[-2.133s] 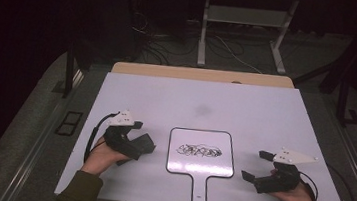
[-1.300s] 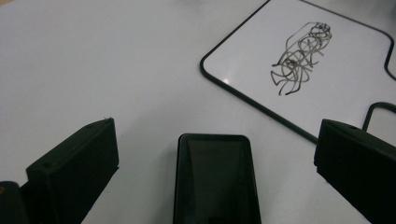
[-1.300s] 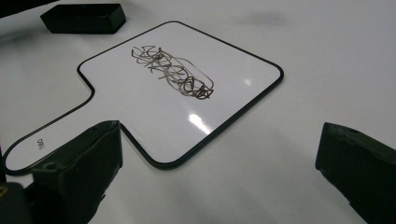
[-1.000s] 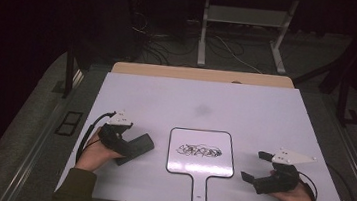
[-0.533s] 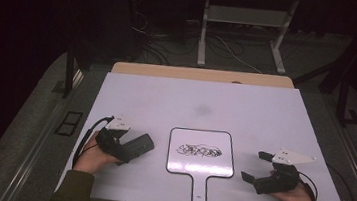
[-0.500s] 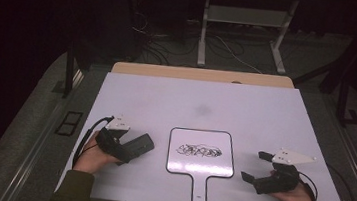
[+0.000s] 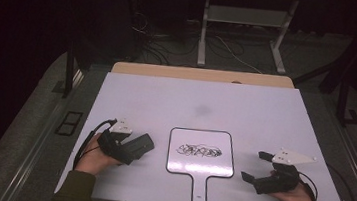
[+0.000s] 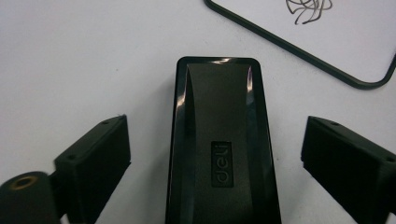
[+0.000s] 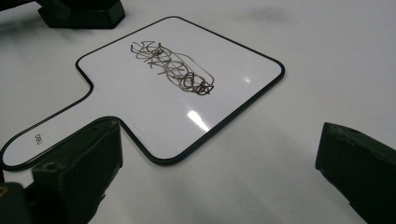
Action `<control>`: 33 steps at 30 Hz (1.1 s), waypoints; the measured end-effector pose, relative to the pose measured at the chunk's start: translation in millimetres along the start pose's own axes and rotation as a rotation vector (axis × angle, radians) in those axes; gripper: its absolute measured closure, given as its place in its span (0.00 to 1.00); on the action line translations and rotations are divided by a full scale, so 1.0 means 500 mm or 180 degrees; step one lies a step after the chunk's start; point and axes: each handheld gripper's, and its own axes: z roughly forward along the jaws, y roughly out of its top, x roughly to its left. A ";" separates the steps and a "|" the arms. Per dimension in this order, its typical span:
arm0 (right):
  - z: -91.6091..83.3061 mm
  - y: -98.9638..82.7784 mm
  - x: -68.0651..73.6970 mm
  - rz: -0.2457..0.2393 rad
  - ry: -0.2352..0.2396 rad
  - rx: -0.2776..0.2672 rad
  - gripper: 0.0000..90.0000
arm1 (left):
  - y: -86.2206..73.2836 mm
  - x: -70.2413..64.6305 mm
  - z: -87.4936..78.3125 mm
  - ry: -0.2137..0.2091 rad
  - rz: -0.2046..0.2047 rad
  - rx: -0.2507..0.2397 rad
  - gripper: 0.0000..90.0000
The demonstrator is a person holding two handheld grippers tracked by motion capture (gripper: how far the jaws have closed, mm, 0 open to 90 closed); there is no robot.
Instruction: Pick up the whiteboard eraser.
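Note:
A black eraser (image 7: 137,145) lies flat on the white table (image 7: 245,112), left of a paddle-shaped whiteboard (image 7: 202,138) that carries a dark scribble (image 7: 200,150). My left gripper (image 7: 131,148) straddles the eraser (image 8: 217,93). Its jaws have just been closing with the eraser between them, and a gap shows on each side in the left gripper view, so the left gripper (image 8: 217,128) is open. My right gripper (image 7: 255,166) rests open on the table right of the whiteboard (image 9: 140,93), with nothing between the right gripper's (image 9: 219,140) jaws.
The whiteboard's handle (image 7: 199,190) points toward the table's near edge. A tan board (image 7: 199,74) runs along the far edge. Beyond it are dark floor, cables and a metal stand (image 7: 245,17).
The left hand has shifted slightly at the eraser. The right gripper and the whiteboard have not moved.

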 end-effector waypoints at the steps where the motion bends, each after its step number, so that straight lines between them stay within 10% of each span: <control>1: 0.000 0.000 0.000 -0.0001 -0.0001 0.0001 0.00 | 0.000 0.000 0.000 -0.0003 0.0005 0.0012 0.14; 33: 0.002 0.000 0.001 -0.0009 0.0013 0.0024 0.00 | -0.003 -0.004 0.019 0.0026 0.0135 0.0278 0.37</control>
